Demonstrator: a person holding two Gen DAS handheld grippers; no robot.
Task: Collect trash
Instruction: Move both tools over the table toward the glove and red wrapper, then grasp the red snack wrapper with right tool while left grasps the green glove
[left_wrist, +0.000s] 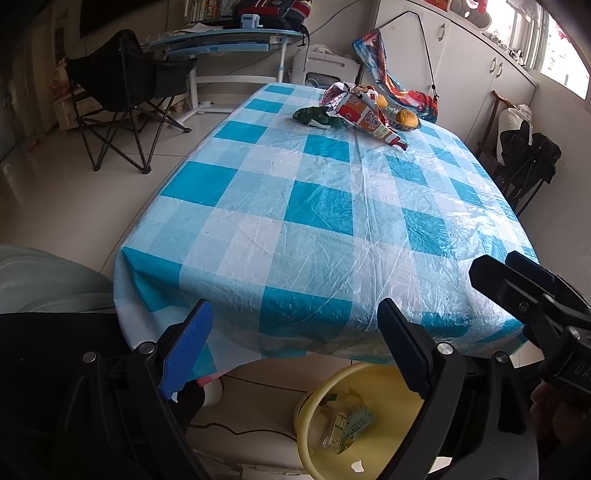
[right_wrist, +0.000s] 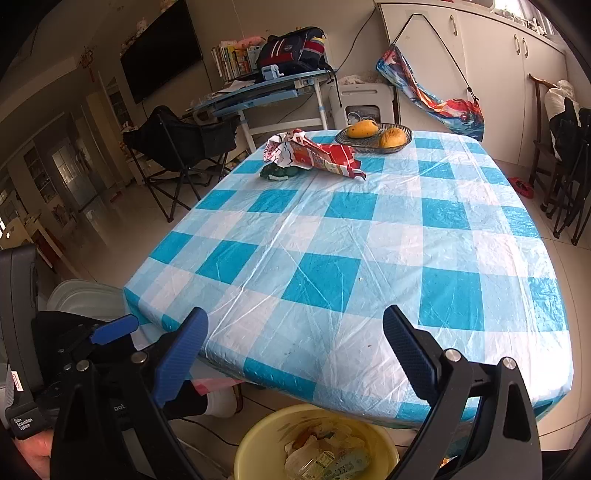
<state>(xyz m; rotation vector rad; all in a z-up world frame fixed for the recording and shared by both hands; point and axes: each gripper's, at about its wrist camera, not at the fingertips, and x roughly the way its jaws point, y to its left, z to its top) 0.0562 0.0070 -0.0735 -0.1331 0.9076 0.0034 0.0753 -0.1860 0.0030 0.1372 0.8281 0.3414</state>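
Observation:
A crumpled red and white snack wrapper (left_wrist: 364, 110) (right_wrist: 314, 153) and a dark green wrapper (left_wrist: 316, 117) (right_wrist: 280, 171) lie at the far end of the blue checked table (left_wrist: 314, 221) (right_wrist: 351, 258). A yellow bin (left_wrist: 354, 417) (right_wrist: 314, 446) holding several pieces of trash stands on the floor below the near table edge. My left gripper (left_wrist: 295, 339) is open and empty above the near edge. My right gripper (right_wrist: 295, 343) is open and empty too; it also shows in the left wrist view (left_wrist: 517, 288).
A dish (left_wrist: 406, 123) (right_wrist: 373, 138) with two yellow fruits sits behind the wrappers. A black folding chair (left_wrist: 125, 96) (right_wrist: 177, 147) stands left of the table. Dark chairs (left_wrist: 524, 162) (right_wrist: 569, 166) stand at the right. A pale round lid (right_wrist: 85, 299) is at the left.

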